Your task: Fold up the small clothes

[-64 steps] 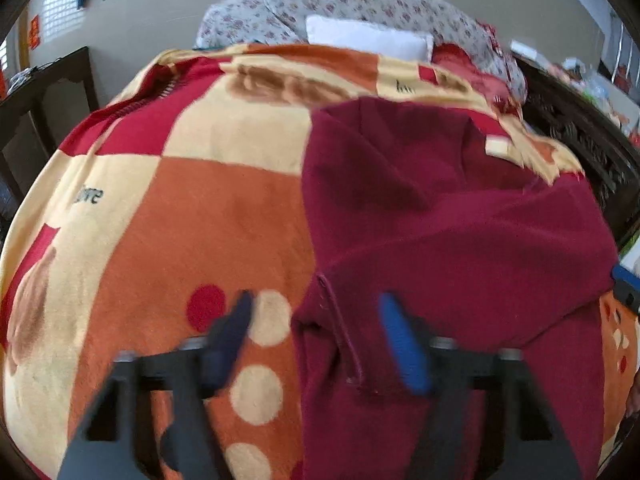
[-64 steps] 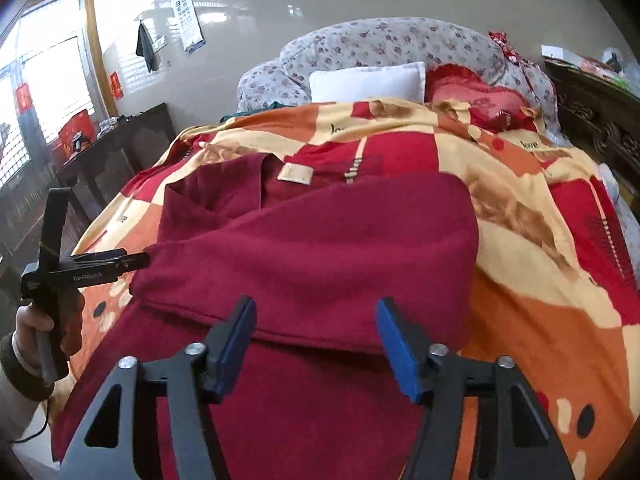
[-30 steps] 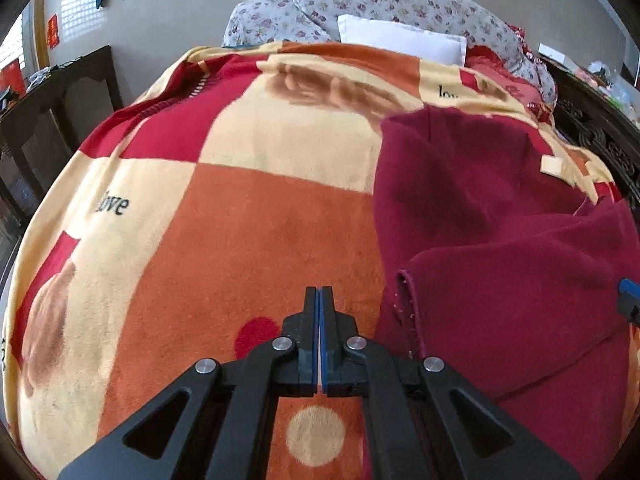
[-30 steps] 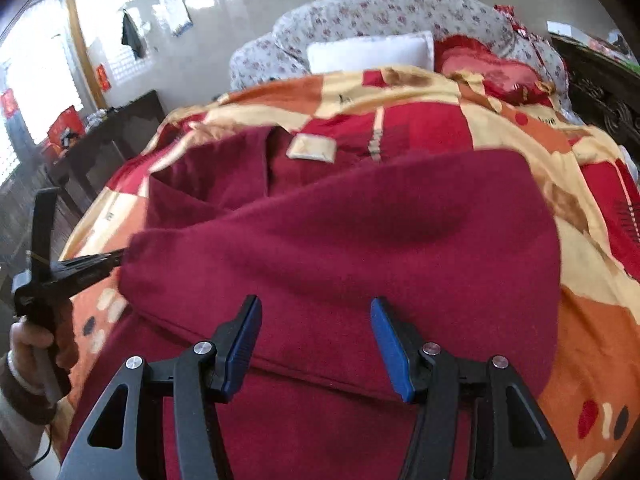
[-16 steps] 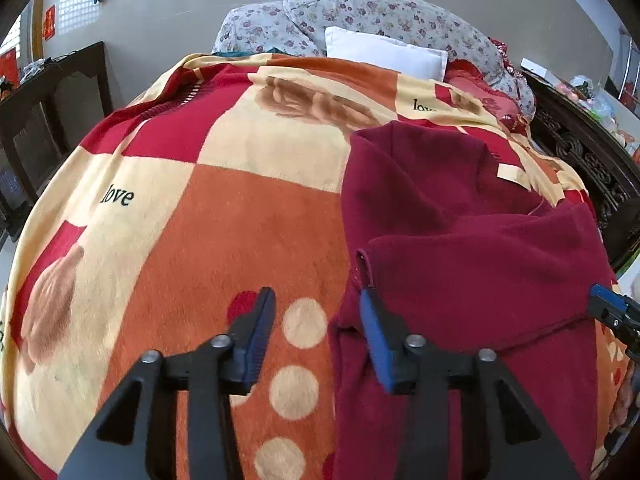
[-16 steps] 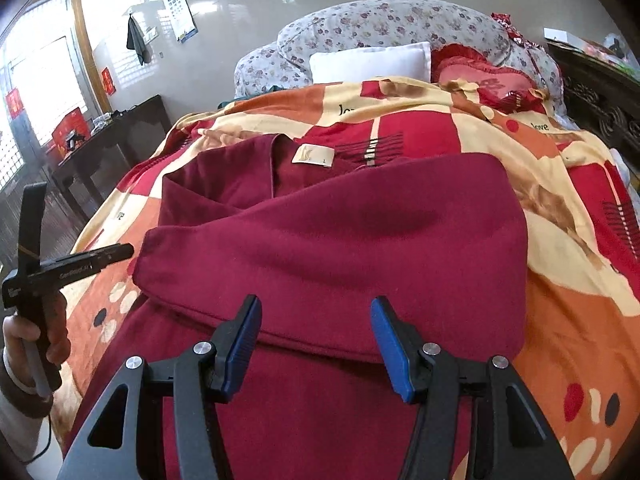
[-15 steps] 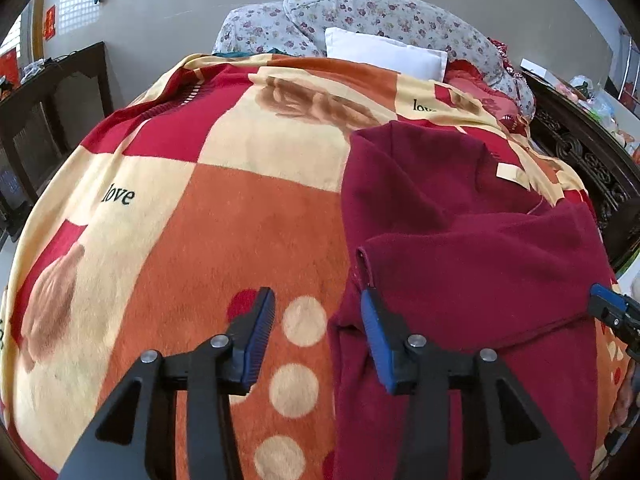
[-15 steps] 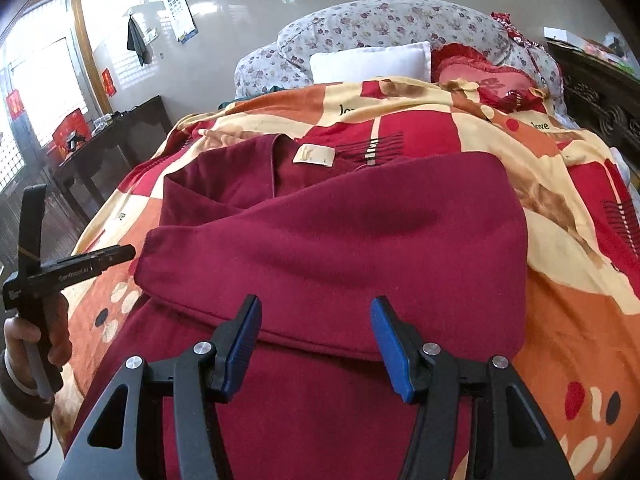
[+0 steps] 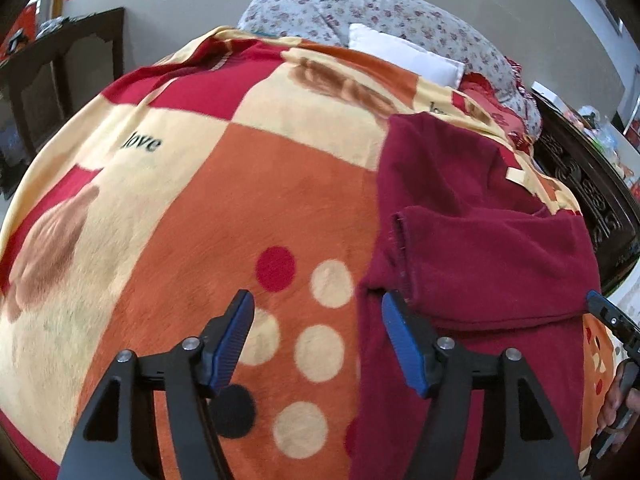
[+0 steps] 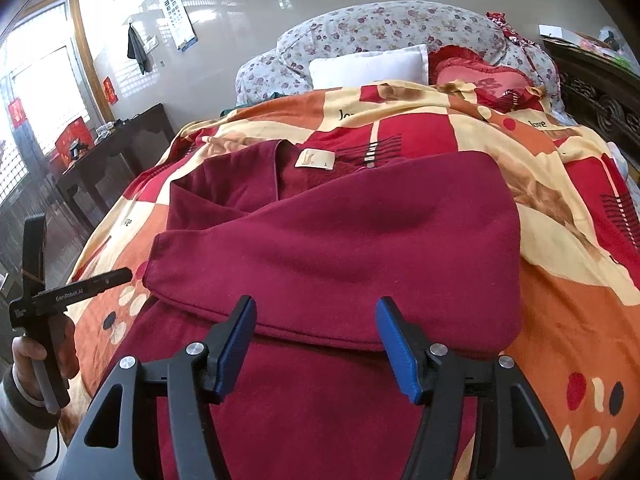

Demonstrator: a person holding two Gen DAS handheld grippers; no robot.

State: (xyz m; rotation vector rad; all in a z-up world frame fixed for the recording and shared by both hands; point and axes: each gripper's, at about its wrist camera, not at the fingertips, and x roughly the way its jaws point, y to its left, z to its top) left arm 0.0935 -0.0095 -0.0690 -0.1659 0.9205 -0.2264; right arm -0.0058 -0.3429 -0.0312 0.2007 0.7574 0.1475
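Note:
A dark red garment [image 10: 340, 248] lies on the patterned blanket [image 9: 240, 184], with one sleeve folded across its body and a cream label [image 10: 315, 159] at the collar. My left gripper [image 9: 316, 340] hovers over the blanket at the garment's [image 9: 480, 264] left edge. Its jaws are opening, and only blanket shows between them. The right blue pad sits against the sleeve cuff [image 9: 400, 240]. My right gripper [image 10: 316, 340] hangs over the sleeve's near hem, its jaws opening a little, not pressing the cloth. The left gripper [image 10: 72, 292], held by a hand, appears at the left of the right wrist view.
Flowered pillows [image 10: 380, 28], a white pillow [image 10: 368, 64] and a red cushion [image 10: 480, 76] lie at the head of the bed. A dark carved bed frame [image 9: 592, 192] runs along the right side. A dark wooden table [image 10: 108, 156] stands to the left by the window.
My left gripper went from shut to open and slid left off the sleeve cuff onto the blanket. My right gripper widened slightly and stayed in place over the sleeve hem.

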